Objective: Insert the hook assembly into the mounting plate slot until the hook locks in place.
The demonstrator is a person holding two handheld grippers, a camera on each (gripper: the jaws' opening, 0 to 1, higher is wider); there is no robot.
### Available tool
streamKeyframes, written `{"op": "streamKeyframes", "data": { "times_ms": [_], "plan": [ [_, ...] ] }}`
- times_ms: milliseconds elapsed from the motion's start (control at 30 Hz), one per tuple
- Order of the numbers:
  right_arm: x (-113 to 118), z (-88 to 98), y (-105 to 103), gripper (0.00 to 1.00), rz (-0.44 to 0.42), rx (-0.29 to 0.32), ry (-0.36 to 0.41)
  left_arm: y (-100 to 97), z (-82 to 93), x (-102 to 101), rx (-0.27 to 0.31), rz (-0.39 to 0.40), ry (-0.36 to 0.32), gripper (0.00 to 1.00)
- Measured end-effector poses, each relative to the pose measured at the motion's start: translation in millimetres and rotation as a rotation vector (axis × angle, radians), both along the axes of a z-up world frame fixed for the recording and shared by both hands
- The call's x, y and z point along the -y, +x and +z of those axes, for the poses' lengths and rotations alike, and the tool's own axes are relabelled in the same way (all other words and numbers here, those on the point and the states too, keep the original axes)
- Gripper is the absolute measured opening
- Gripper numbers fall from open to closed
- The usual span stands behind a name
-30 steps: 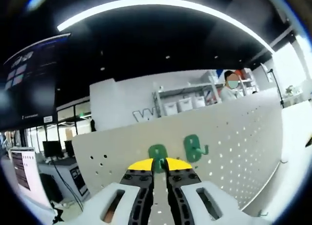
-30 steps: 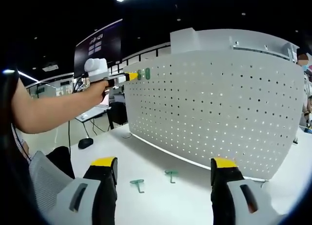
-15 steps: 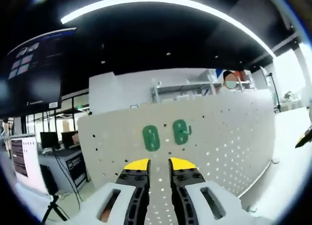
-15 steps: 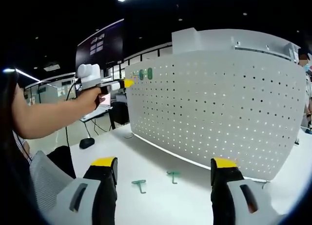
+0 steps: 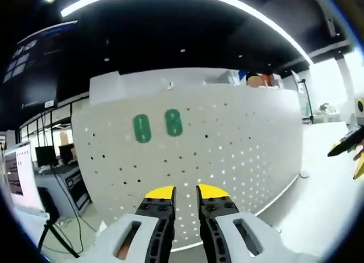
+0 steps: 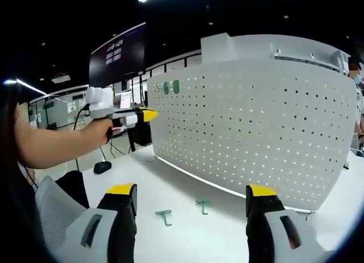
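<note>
At nine o'clock in the right gripper view we see our hand [image 6: 94,132] holding the left gripper [image 6: 149,114] level, its yellow tips nearly together on nothing and short of the white pegboard [image 6: 256,132]. Toward eleven o'clock, two green hooks [image 6: 170,87] sit side by side in the board's upper corner. Down at six o'clock, two more green hooks [image 6: 164,217] lie on the white table [image 6: 187,229], between the right gripper's [image 6: 191,196] widely parted jaws. From the left gripper view, the mounted pair [image 5: 157,126] faces us at eleven o'clock.
</note>
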State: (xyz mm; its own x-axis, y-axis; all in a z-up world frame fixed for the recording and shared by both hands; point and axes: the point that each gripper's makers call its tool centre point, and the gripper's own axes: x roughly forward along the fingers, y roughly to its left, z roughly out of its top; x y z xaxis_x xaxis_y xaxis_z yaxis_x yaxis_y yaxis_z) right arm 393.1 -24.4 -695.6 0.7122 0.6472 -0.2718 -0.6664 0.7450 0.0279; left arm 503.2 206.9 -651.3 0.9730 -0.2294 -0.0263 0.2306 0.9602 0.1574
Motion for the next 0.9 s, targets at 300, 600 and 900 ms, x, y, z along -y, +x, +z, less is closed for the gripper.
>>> {"op": "streamKeyframes", "data": {
  "times_ms": [300,600,900],
  "plan": [
    [1,-0.9,-2,0.77,-0.001,-0.002,0.002,-8.9,-38.6,32,-0.093,-0.091,0.025,0.15],
    [0,-1.0,-2,0.77,0.000,-0.002,0.004,-17.2,-67.1,60,-0.168,-0.164,0.054,0.15],
    [0,-2.6,-3,0.77,0.001,-0.006,0.006,-33.6,-108.3,90,-0.290,-0.259,0.116,0.17]
  ]
}}
